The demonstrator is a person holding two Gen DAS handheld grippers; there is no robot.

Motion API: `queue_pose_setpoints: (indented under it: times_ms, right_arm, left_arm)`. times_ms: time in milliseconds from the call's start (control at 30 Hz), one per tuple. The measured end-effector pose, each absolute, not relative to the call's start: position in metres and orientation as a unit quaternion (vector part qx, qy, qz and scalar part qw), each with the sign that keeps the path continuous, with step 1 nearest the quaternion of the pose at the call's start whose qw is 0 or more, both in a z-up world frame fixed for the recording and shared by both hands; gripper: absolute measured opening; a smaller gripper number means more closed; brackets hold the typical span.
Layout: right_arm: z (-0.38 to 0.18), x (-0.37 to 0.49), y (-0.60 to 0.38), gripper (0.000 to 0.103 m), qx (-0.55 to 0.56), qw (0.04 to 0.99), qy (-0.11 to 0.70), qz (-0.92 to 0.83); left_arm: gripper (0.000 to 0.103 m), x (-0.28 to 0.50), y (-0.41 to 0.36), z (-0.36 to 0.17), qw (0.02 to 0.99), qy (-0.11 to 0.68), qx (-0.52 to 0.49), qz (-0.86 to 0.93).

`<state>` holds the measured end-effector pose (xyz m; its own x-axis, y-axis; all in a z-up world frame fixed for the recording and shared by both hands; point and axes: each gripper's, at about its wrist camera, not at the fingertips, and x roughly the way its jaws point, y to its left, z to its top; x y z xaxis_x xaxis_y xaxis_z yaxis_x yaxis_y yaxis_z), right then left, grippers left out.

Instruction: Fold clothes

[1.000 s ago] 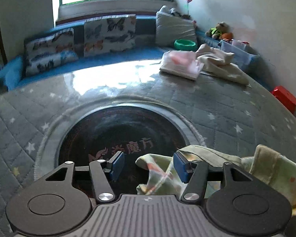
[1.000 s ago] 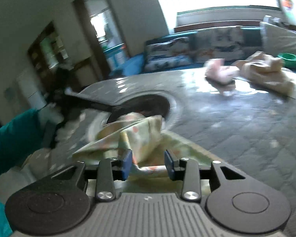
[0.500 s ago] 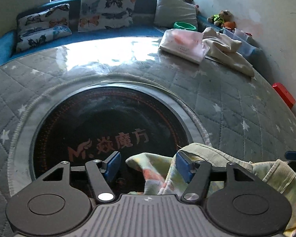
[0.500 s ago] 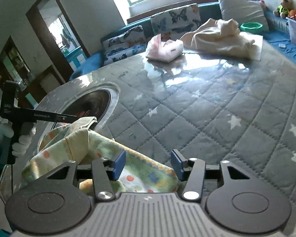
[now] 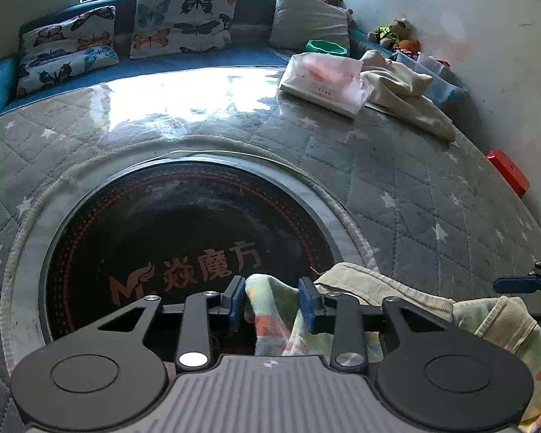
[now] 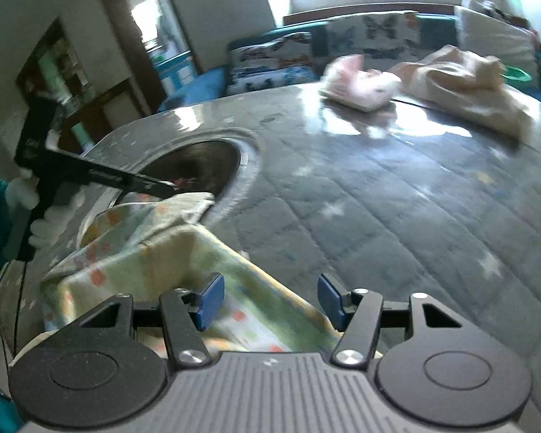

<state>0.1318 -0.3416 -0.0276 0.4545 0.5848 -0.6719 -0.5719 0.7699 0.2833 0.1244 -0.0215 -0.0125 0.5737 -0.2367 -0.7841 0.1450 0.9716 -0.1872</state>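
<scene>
A pale yellow-green printed garment [image 5: 407, 310] lies bunched at the near edge of the grey quilted table [image 5: 396, 180]. My left gripper [image 5: 272, 303] has its blue pads narrowed around a fold of it, with a small gap on the left side. In the right wrist view the same garment [image 6: 155, 252] lies under my right gripper [image 6: 270, 299], whose jaws are wide apart with cloth below them, not pinched. The left gripper's fingertips [image 6: 151, 186] reach the garment's far edge. The right gripper's fingertip [image 5: 515, 284] shows at the right edge of the left view.
A round dark glass hotplate [image 5: 184, 238] sits in the table centre. A folded pink garment [image 5: 324, 79] and a cream garment [image 5: 404, 90] lie at the far side. Butterfly cushions [image 5: 184, 18] line a blue bench behind. A red box [image 5: 506, 171] sits by the wall.
My left gripper's pads have narrowed around the garment fold. My right gripper has opened wider and swung left, so the view now faces the hotplate and the left hand.
</scene>
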Motion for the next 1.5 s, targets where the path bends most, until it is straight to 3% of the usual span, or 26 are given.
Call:
queue_pose_setpoints:
  times_ms: [167, 200, 300, 333, 367, 500, 733, 833, 933, 1100, 1300, 1500]
  right_arm:
    - [-0.027, 0.14, -0.308, 0.058, -0.032, 0.837, 0.396, 0.377]
    - [-0.028, 0.141, -0.302, 0.057, -0.038, 0.833, 0.396, 0.384]
    - [-0.029, 0.14, -0.286, 0.04, -0.061, 0.824, 0.398, 0.398]
    - [-0.03, 0.139, -0.281, 0.025, -0.07, 0.822, 0.398, 0.402]
    - [-0.028, 0.135, -0.278, 0.016, -0.083, 0.823, 0.393, 0.402]
    - [-0.015, 0.107, -0.268, 0.009, -0.137, 0.838, 0.352, 0.393]
    - [0.004, 0.024, -0.246, 0.007, -0.283, 0.842, 0.231, 0.397]
    - [0.0, 0.002, -0.241, 0.008, -0.313, 0.821, 0.227, 0.42]
    - [-0.006, -0.011, -0.239, 0.01, -0.302, 0.809, 0.247, 0.44]
    - [-0.009, -0.023, -0.244, 0.032, -0.249, 0.8, 0.297, 0.457]
    - [0.007, -0.018, -0.262, 0.033, -0.174, 0.805, 0.333, 0.459]
    - [0.046, 0.011, -0.287, 0.041, -0.097, 0.855, 0.311, 0.404]
  left_arm:
    - [0.034, 0.126, -0.018, -0.015, 0.883, 0.451, -0.061, -0.117]
    - [0.027, 0.126, -0.017, -0.015, 0.882, 0.45, -0.063, -0.12]
    - [0.016, 0.124, -0.015, -0.014, 0.882, 0.447, -0.068, -0.131]
    - [0.013, 0.123, -0.014, -0.013, 0.883, 0.443, -0.07, -0.136]
    - [0.013, 0.12, -0.013, -0.011, 0.885, 0.439, -0.071, -0.139]
    - [0.011, 0.107, -0.005, 0.001, 0.894, 0.409, -0.089, -0.159]
    - [0.01, 0.057, 0.015, 0.037, 0.909, 0.339, -0.118, -0.211]
    - [0.01, 0.027, 0.02, 0.045, 0.912, 0.32, -0.114, -0.231]
    - [0.01, -0.003, 0.024, 0.045, 0.913, 0.312, -0.096, -0.246]
    - [0.01, -0.046, 0.027, 0.036, 0.911, 0.324, -0.044, -0.253]
    - [0.011, -0.066, 0.025, 0.009, 0.9, 0.364, -0.006, -0.24]
    - [0.012, -0.069, 0.022, 0.009, 0.904, 0.351, 0.01, -0.244]
